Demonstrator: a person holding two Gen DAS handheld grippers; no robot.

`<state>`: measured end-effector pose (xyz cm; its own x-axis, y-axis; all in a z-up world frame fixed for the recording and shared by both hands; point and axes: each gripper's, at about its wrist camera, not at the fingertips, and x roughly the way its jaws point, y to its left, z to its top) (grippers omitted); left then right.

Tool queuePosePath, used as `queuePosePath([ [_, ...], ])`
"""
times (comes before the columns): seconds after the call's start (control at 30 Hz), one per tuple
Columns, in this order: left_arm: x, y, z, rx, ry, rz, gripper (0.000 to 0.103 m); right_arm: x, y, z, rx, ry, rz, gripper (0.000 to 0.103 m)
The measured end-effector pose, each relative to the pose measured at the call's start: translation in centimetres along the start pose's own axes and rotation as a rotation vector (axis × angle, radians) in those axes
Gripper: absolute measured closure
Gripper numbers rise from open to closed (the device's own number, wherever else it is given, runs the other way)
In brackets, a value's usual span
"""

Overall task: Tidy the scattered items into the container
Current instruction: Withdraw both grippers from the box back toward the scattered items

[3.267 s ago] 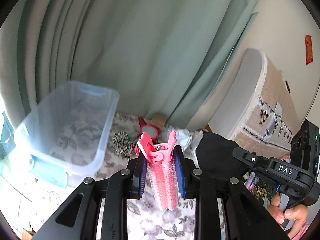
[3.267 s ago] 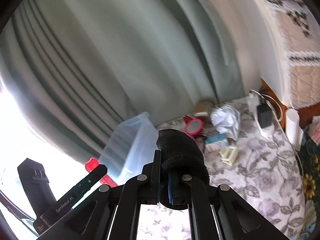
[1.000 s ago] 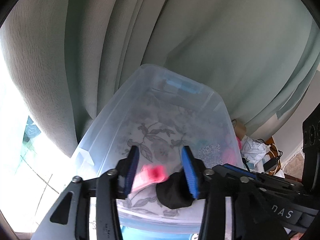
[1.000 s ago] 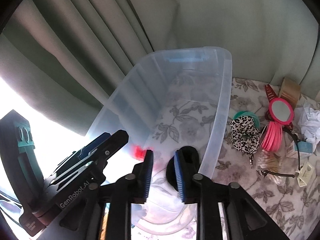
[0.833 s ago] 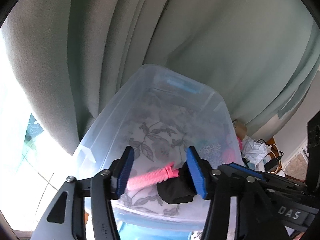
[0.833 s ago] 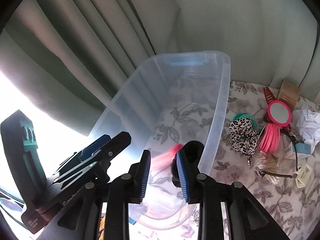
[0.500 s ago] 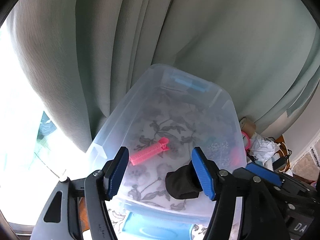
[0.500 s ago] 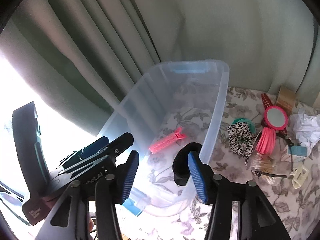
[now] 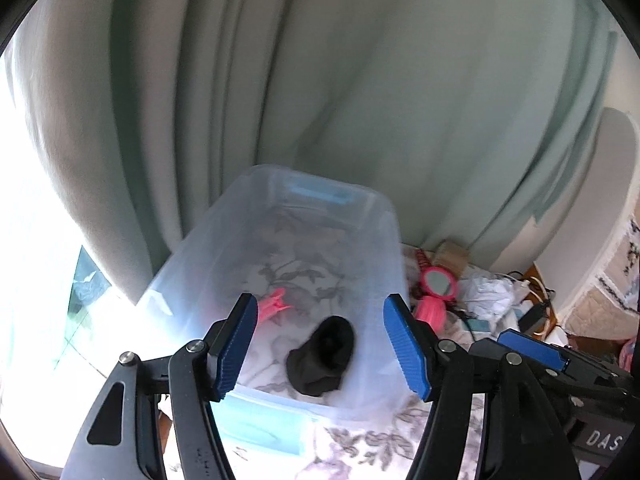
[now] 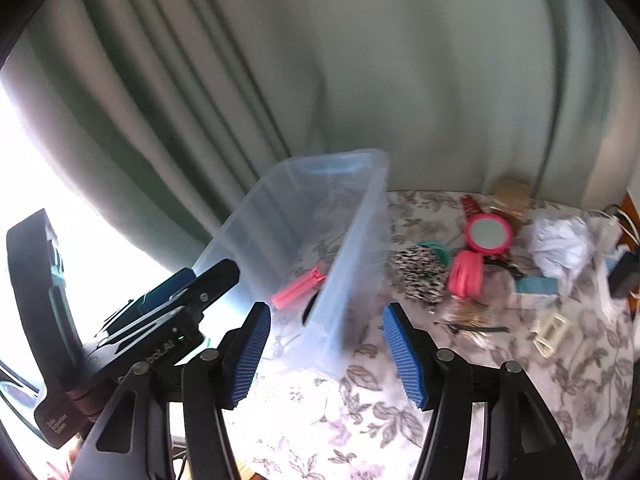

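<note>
Inside the clear plastic bin (image 9: 384,216), near its front wall, lie a black sock (image 9: 322,356) and a pink hair clip (image 10: 298,289). Above it the left gripper (image 9: 320,346) and the right gripper (image 10: 325,354) both hang with jaws spread wide, holding nothing. Beside the bin's right wall, on the flowered tablecloth (image 10: 400,412), sit a spotted scrunchie (image 10: 420,276), pink hair ties (image 10: 464,274) and a round pink mirror (image 10: 489,233) (everything slightly blurred).
</note>
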<state>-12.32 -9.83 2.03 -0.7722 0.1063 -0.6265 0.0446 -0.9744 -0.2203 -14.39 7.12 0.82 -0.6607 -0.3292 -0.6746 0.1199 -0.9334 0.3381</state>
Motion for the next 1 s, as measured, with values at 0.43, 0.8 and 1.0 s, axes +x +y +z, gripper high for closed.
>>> queuePosePath([
  [0.43, -3.8, -7.4, -2.1, 0.079, -0.062, -0.141, 0.035, -7.7, -5.4, -3.1, 0.061, -0.167, 0.0, 0.023],
  [0.8, -3.6, -11.5, -4.4, 0.145, -0.123, -0.062, 0.034, -12.6, -11.4, -6.5, 0.135, -0.405, -0.045, 0.0],
  [1.0, -2.1, -13.0, -5.7, 0.192, -0.106, -0.068, 0.034, -12.1, -14.5, -8.1, 0.204, -0.401, -0.022, 0.0],
])
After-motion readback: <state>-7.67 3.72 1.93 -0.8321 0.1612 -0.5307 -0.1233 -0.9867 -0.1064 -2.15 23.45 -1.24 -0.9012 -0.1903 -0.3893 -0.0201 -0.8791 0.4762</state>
